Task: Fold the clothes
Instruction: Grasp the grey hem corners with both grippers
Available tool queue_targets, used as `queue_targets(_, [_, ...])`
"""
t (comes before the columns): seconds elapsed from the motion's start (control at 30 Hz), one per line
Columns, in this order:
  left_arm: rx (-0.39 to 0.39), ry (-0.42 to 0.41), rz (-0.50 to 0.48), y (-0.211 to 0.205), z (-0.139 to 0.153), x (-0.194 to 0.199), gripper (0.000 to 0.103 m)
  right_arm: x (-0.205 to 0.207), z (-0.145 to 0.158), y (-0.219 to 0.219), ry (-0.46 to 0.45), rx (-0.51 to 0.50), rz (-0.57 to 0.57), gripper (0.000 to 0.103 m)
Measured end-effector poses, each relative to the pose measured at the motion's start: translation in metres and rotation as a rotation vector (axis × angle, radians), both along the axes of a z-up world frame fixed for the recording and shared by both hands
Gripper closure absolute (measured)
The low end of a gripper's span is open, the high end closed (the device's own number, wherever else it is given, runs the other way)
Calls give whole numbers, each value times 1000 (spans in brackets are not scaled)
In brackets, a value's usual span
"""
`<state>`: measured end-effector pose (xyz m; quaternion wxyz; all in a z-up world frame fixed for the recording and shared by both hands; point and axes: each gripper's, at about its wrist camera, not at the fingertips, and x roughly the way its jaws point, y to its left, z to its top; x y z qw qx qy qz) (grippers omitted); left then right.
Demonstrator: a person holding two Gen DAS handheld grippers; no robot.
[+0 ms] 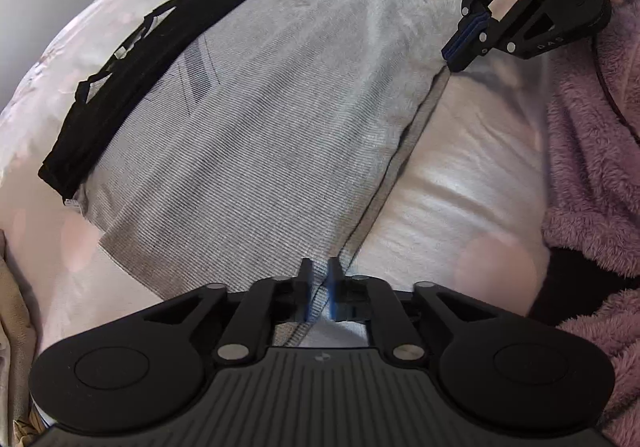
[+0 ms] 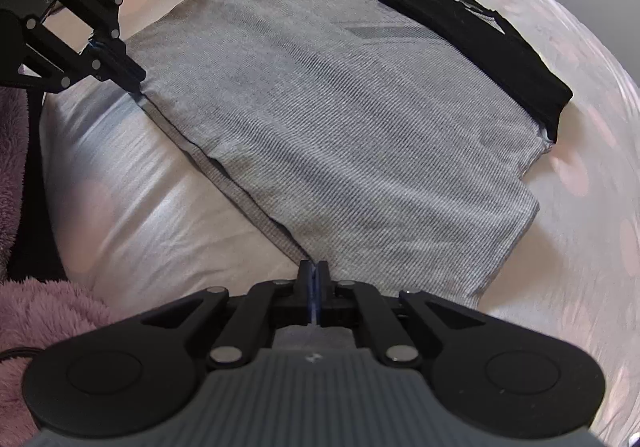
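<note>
Between both tongs [image 1: 319, 274] lies the grey garment [image 1: 256, 119].

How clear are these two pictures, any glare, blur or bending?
Left wrist view: fisheye bends the bed's edges, dark corners, sheen on the pink sheet, grey garment fairly sharp. Right wrist view: same bending, glare on the sheet, slightly soft at the rim.
</note>
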<state>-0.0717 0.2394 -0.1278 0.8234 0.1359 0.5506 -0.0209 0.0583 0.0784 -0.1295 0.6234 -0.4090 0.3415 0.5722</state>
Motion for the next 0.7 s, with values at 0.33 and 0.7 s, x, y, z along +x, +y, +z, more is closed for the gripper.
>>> queue_targets(0.33, [-1,92,34,7,-18,11,82,7,-6,9,22,-10,-26,85])
queue_targets(0.7, [-40,-1,48,6,8,-3,99,12,8,-6,69,44,-73,102])
